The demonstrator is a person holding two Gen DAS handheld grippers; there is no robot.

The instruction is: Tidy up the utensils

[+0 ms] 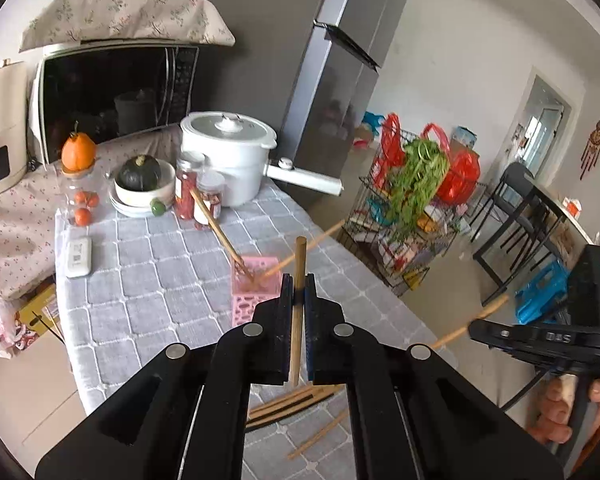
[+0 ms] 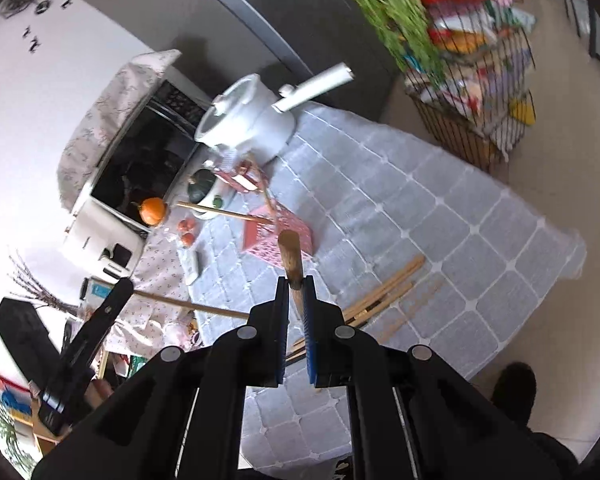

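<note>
**Above the grey quilted tablecloth, both grippers hold chopsticks**

Over the tablecloth's (image 1: 148,288) near edge, the left gripper (image 1: 299,280) clamps one wooden chopstick (image 1: 299,304) upright. The right gripper (image 2: 296,282) pinches another chopstick (image 2: 292,260). Loose chopsticks (image 2: 384,292) lie near that edge. Farther in, toward the middle, a pink holder (image 1: 256,292) already carries two sticks.

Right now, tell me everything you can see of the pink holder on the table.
The pink holder is a small square box, apparently plastic, open at the top, with cut-out patterned walls. It stands upright on the grey quilted tablecloth, in front of the white pot and the jars. Two wooden chopsticks lean out of it in different directions, tips down inside. Neither claw touches it.
</note>
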